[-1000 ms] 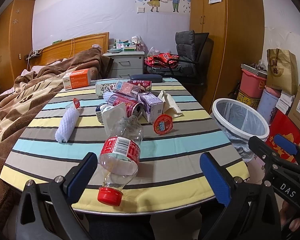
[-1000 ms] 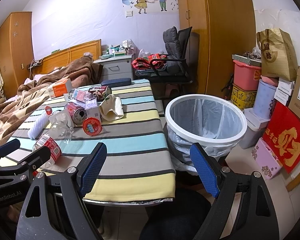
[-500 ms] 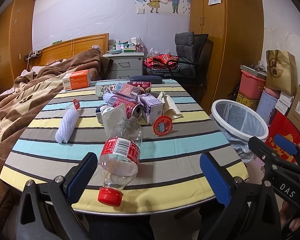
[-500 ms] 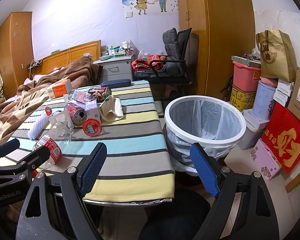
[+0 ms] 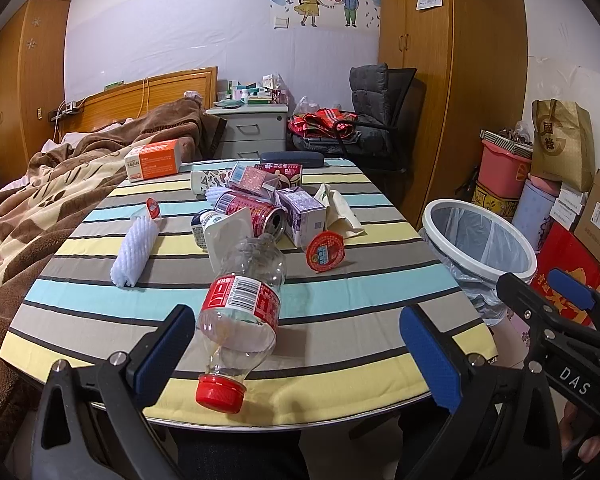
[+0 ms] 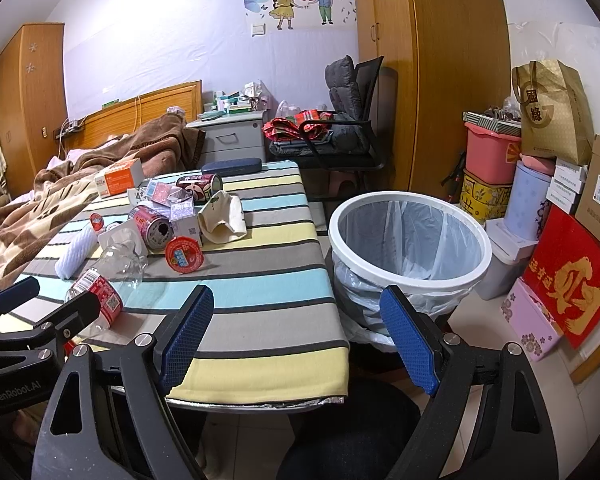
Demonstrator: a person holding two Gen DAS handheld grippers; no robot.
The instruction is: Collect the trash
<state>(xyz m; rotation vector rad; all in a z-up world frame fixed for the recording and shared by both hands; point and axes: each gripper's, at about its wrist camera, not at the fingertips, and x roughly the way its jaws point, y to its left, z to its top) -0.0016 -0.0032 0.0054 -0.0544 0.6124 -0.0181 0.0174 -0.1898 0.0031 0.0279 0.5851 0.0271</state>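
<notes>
An empty plastic bottle (image 5: 240, 308) with a red cap and red label lies on the striped table (image 5: 340, 308), cap toward me; it also shows in the right wrist view (image 6: 104, 280). My left gripper (image 5: 296, 344) is open, its left pad beside the bottle's neck, not touching. Behind lie a red can (image 5: 256, 214), a purple carton (image 5: 300, 216), a round red lid (image 5: 326, 250) and a white foam sleeve (image 5: 136, 250). My right gripper (image 6: 296, 332) is open and empty over the table's front right corner. A white bin (image 6: 410, 240) with a clear liner stands right of the table.
An orange box (image 5: 154, 160), a dark case (image 5: 292, 158) and a crumpled cloth bag (image 5: 340, 212) lie further back on the table. A bed with a brown blanket (image 5: 40, 200) runs along the left. Stacked boxes and bags (image 6: 540, 168) crowd the right wall behind the bin.
</notes>
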